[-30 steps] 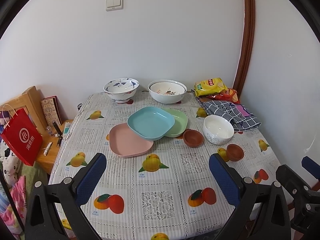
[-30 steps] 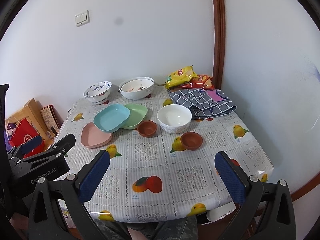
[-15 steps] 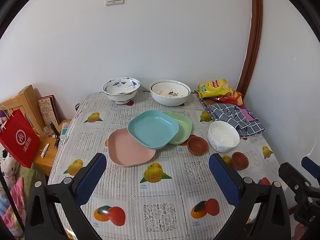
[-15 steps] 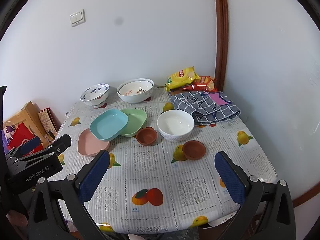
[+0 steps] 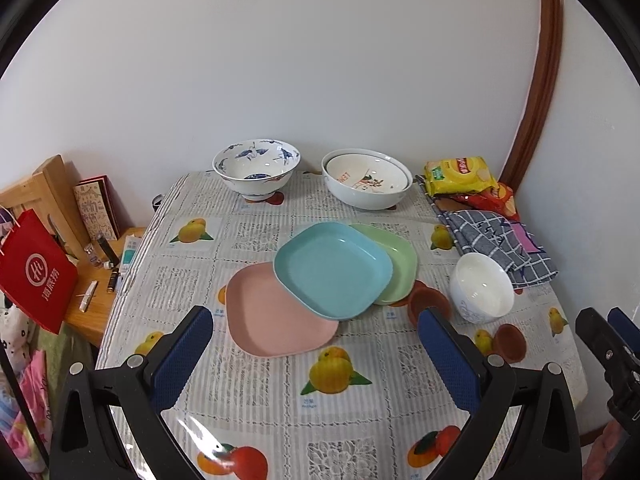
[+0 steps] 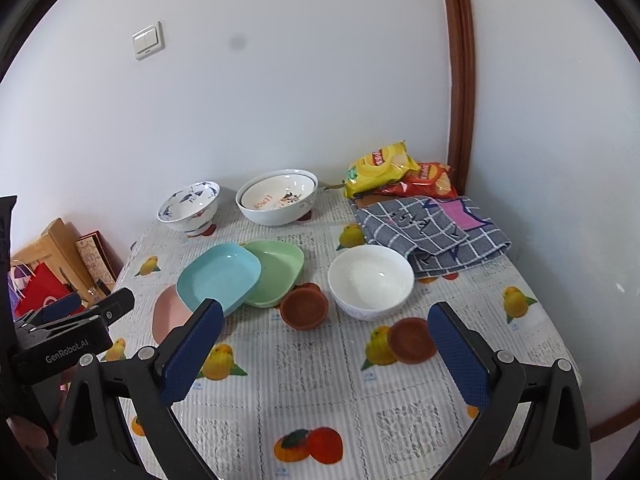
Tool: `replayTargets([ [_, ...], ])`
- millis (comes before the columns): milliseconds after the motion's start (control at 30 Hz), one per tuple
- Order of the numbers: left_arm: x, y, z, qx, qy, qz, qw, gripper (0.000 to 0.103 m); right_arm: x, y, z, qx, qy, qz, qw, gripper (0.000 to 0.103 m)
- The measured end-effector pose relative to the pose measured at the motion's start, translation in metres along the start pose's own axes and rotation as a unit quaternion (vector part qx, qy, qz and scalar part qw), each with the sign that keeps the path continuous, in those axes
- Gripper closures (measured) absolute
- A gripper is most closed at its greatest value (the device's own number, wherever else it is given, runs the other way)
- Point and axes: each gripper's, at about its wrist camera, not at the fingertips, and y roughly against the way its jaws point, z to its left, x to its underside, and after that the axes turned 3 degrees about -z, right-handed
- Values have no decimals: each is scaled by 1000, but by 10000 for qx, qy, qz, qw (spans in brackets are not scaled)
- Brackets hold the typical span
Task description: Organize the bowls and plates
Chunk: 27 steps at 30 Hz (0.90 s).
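Left wrist view gives us the left tool (image 5: 316, 346) with its blue pads spread wide apart and nothing between them, hovering over the near part of the tabletop (image 5: 256, 408). Ahead of it we see three square plates overlapping in a row: the pink plate (image 5: 276, 316) lowest and nearest, the blue plate (image 5: 332, 268) resting across its far edge, and the green plate (image 5: 396, 260) partly tucked under the blue one's right side. Just right of them sits a brown saucer (image 5: 428, 304), partly hidden by a pad, then the plain white bowl (image 5: 482, 286), with a second brown saucer (image 5: 508, 340) nearer us. Along the wall stand the blue-patterned bowl (image 5: 256, 168) and the large white bowl (image 5: 366, 182), which holds a smaller bowl nested inside.

From the right wrist view, our right tool (image 6: 326, 350) also stands apart and empty above the tabletop, near the second brown saucer. A checked cloth (image 6: 432, 232) lies beyond the plain white bowl, with snack bags (image 6: 384, 170) behind it in the corner.
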Motion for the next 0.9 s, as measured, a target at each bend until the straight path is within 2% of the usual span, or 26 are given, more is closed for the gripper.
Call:
replayTargets([
  [267, -14, -38, 22, -171, 139, 143, 9997, 5, -5, -42, 23, -278, 136, 140, 9994, 8],
  [367, -18, -52, 31, -205, 211, 216, 9993, 6, -3, -62, 30, -336, 208, 400, 9984, 10],
  [467, -19, -67, 36, -206, 264, 314, 9989, 8, 3, -83, 36, -486, 239, 678, 9962, 19],
  [633, -19, -94, 38, -193, 279, 469, 9983, 11, 8, -110, 46, -535, 270, 875, 9944, 27],
  [767, -19, -115, 38, -173, 277, 598, 9977, 13, 11, -133, 48, -516, 247, 1022, 9931, 28],
  [900, -19, -136, 37, -187, 268, 737, 9967, 14, 11, -156, 52, -524, 253, 1146, 9917, 33],
])
